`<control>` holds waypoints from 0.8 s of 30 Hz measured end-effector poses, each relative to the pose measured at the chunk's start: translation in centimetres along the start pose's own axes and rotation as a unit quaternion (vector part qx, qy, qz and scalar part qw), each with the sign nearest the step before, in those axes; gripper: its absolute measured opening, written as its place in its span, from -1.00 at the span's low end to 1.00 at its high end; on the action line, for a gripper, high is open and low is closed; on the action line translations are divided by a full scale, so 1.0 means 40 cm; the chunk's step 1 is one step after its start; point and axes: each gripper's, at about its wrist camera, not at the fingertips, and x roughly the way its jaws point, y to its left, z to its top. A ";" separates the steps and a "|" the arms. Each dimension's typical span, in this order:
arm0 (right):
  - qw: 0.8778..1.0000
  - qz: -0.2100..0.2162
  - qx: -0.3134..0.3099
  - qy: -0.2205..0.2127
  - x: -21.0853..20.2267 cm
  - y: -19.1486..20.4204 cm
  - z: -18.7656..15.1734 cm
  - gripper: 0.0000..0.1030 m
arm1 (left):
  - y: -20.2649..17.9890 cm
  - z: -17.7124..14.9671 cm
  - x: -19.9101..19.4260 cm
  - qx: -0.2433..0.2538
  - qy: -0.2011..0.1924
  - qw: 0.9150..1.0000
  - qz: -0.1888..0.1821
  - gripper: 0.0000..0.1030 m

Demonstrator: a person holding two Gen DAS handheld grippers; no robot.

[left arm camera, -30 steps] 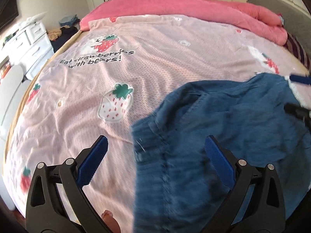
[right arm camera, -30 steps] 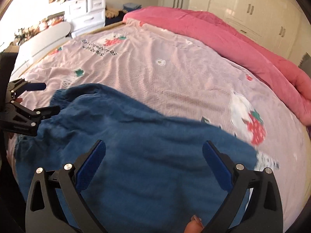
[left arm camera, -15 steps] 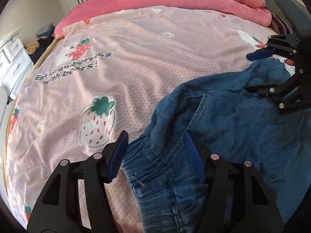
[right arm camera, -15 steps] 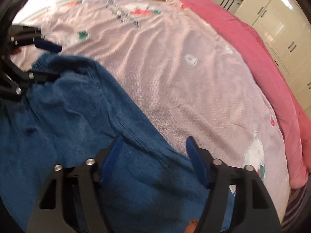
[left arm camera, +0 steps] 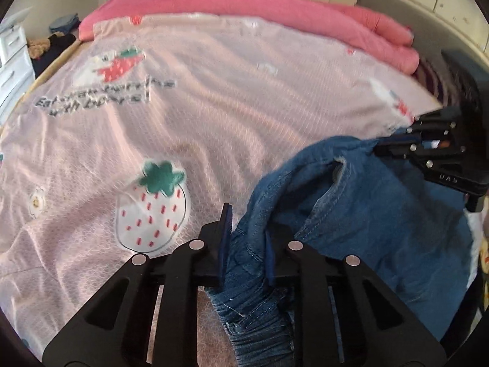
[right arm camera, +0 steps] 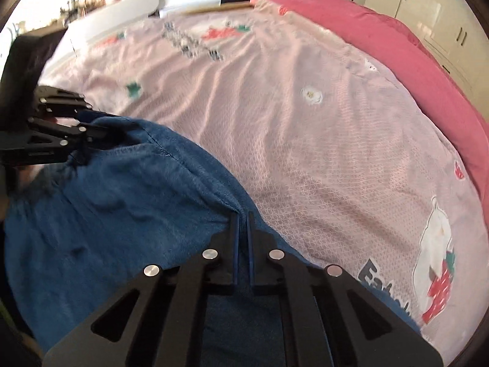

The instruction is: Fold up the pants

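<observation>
While the left tongs [left arm camera: 244, 238] are closing on the gathered elastic waistband of the pants [left arm camera: 382, 232], denim is bunched between the blue pads, which press it on both sides. The right tongs [right arm camera: 242, 241] are clenched on a thin fold at the far edge of the same garment, the pads almost meeting with only a ridge of cloth pinched between them.

The pants lie at the near edge of the bed, on the pink strawberry sheet [left arm camera: 214, 122], rumpled, not flat, with a seam and a pocket opening standing up in loose folds. They look like soft, light denim: limp enough to sag between two grips, yet thick at the ribbed waistband, so it should not slip from the pads. A single layer at the edge is the weaker hold and may slide out under a pull. I judge the best places to hold are the two ends of the waistband, or the waistband and a hem, so the cloth hangs straight.

Beyond the pants the sheet runs wrinkled to a pink quilt [left arm camera: 275, 9] along the far side.
</observation>
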 end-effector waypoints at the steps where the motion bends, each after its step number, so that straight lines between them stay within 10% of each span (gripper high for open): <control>1: 1.000 0.004 0.007 -0.008 -0.020 -0.001 -0.004 -0.94 | -0.002 0.002 -0.016 0.001 -0.009 1.000 -0.005 -0.77; 9: 0.996 0.029 0.004 -0.087 -0.204 0.051 -0.037 -0.94 | -0.043 -0.016 -0.150 0.027 -0.062 0.998 -0.017 -0.78; 24: 0.994 0.045 -0.024 -0.092 -0.344 0.337 -0.282 -0.94 | -0.147 -0.251 -0.334 0.077 -0.087 0.993 -0.006 -0.78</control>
